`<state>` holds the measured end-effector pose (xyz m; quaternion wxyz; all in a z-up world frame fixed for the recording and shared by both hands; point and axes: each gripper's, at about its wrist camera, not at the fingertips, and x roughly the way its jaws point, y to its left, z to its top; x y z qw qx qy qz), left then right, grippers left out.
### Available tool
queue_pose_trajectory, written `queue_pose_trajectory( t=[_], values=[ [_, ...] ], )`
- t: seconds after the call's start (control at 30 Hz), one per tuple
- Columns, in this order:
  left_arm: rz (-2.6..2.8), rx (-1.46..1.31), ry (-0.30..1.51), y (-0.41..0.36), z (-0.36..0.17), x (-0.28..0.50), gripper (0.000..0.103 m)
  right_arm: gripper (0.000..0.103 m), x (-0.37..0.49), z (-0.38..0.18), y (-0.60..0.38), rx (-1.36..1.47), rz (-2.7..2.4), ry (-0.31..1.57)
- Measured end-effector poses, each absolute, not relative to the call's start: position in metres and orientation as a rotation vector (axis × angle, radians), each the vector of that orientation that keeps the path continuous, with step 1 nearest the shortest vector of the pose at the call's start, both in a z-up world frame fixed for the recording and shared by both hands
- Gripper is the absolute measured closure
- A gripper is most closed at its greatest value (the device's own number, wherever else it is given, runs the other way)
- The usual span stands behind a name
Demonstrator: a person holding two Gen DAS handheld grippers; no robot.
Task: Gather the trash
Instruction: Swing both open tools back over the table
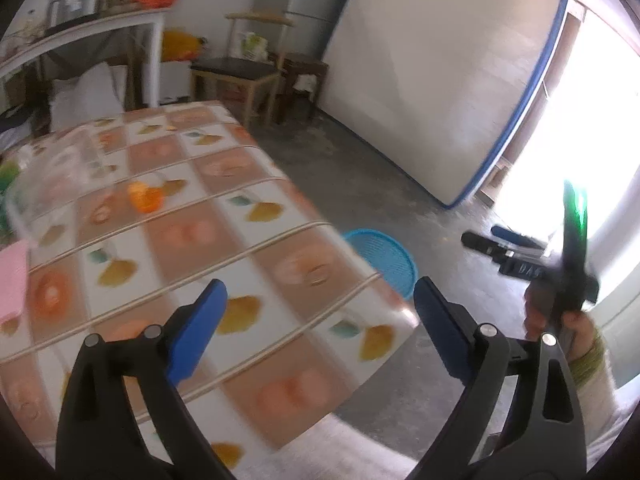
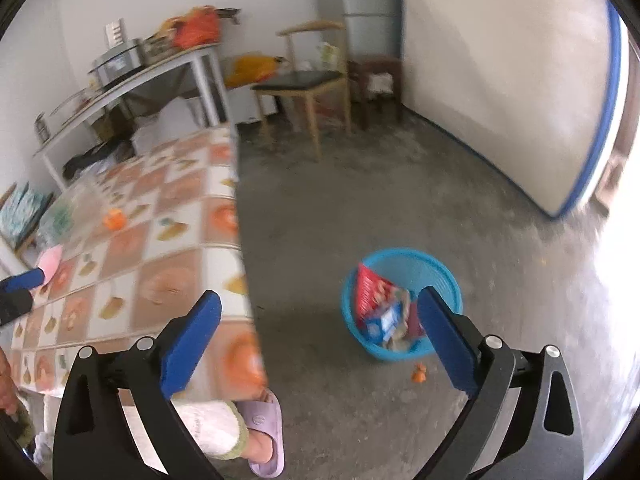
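No words can be read clearly; the black gripper (image 1: 524,270) shows blurry letters, maybe "DAS".

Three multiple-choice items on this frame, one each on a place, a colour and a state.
1. Where is the waste basket?
A. on the table
B. on the floor beside the table
C. on the chair

2. What colour is the basket?
A. blue
B. red
C. white

3. How does the right gripper stand?
A. shut on a wrapper
B. shut, empty
C. open, empty

Key: 1 B, it stands on the grey floor off the table's edge; 2 A, blue rim; 3 C, fingers wide apart with nothing between.
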<state>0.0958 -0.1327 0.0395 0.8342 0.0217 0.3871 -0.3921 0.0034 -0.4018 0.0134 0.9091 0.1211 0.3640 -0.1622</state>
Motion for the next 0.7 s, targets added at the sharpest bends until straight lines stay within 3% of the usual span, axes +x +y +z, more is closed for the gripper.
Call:
queue_pose_trajectory(
  t=[0.7],
  values=[
    [-0.480, -0.169, 0.728, 0.029, 0.036, 0.118, 0.008, 0.007, 0.129, 0.049, -0.219, -0.059, -0.173, 0.852]
  ],
)
